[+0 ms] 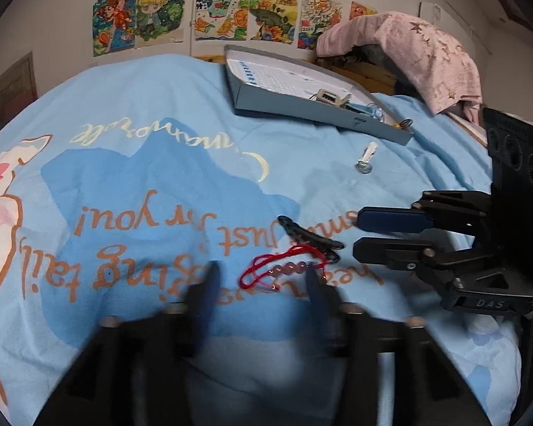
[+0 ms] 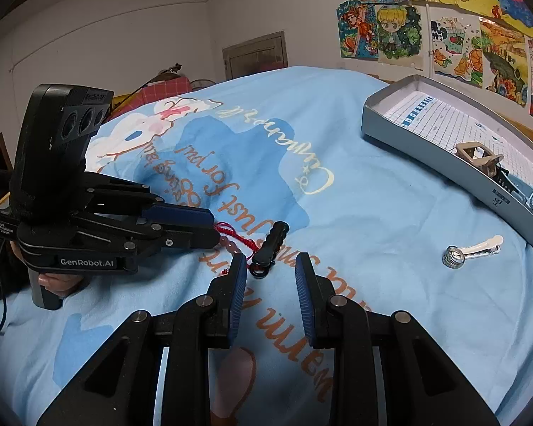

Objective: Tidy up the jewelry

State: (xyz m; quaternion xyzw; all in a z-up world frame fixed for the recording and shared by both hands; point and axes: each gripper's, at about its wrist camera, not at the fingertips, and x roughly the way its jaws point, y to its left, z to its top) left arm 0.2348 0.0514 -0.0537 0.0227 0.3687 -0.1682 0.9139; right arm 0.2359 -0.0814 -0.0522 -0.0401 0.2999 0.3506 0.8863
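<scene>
A red cord bracelet with pink beads (image 1: 284, 270) lies on the blue bedspread, and shows in the right wrist view (image 2: 232, 240) too. A black hair clip (image 1: 307, 236) lies just behind it, also seen in the right wrist view (image 2: 272, 245). My left gripper (image 1: 261, 277) is open, blurred, with the bracelet between its fingertips. My right gripper (image 2: 270, 269) is open just short of the black clip; it appears in the left wrist view (image 1: 357, 232). A white clip with a silver ornament (image 2: 470, 248) lies to the right. A grey tray (image 2: 426, 149) holds several pieces.
A beige claw clip (image 2: 478, 158) and other small items sit in the tray. A pink cloth (image 1: 419, 53) is draped at the back right. Drawings (image 1: 209, 10) hang on the wall behind the bed.
</scene>
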